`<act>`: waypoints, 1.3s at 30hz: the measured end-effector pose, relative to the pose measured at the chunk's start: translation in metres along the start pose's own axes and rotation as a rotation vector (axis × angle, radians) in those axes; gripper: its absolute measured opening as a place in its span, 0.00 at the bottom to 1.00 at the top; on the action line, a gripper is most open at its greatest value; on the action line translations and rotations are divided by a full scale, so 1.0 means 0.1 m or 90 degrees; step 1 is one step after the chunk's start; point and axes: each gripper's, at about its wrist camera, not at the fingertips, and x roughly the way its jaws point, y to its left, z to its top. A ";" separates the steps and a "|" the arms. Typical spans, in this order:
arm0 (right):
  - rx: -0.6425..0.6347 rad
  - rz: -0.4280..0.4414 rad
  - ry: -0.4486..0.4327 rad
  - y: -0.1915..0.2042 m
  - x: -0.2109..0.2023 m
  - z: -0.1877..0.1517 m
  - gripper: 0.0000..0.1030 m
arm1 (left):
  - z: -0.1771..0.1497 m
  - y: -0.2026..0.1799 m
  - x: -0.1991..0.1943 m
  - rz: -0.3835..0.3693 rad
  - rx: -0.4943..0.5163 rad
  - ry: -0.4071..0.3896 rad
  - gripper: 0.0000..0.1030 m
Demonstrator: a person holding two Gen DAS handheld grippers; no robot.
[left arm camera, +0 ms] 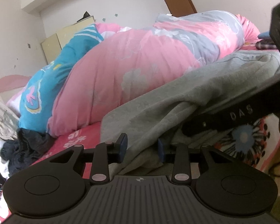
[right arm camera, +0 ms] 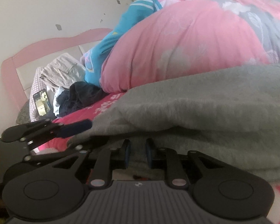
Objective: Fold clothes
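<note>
On the bed, a grey garment (left arm camera: 177, 100) lies across the pink sheet (left arm camera: 74, 140), bunched in thick layers right at the near edge, so both grippers work the same hem side by side. Left gripper (left arm camera: 142, 148) has grey cloth running between its blue pads (left arm camera: 123, 145), jaws partly apart; can't tell if the pads really press the cloth, looks loose. Right gripper (right arm camera: 137, 154) sits under the grey fold with jaws narrow but parted, fabric at the tips; grip not clear either, reads as let go or barely pinching. From the left camera the right gripper's arm pokes in under the garment's folded edge, likely to keep the fold lifted. Big pink quilt (left arm camera: 130, 56) and teal pillow (left arm camera: 69, 56) are piled behind, leaving only this front strip to fold on. Dark clothes (right arm camera: 80, 97) and a phone (right arm camera: 42, 101) sit off by the headboard (right arm camera: 46, 44), out of the way.
</note>
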 end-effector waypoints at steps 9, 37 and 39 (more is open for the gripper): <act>-0.009 0.006 -0.016 0.03 0.02 -0.01 0.19 | -0.03 0.09 -0.11 -0.009 0.004 -0.038 0.03; 0.018 -0.023 -0.100 -0.15 -0.42 0.44 0.20 | -0.24 -0.06 -0.11 -0.050 0.180 0.006 0.03; 0.021 -0.020 -0.037 -0.19 -0.20 0.18 0.19 | -0.23 -0.05 -0.10 -0.052 0.170 0.017 0.04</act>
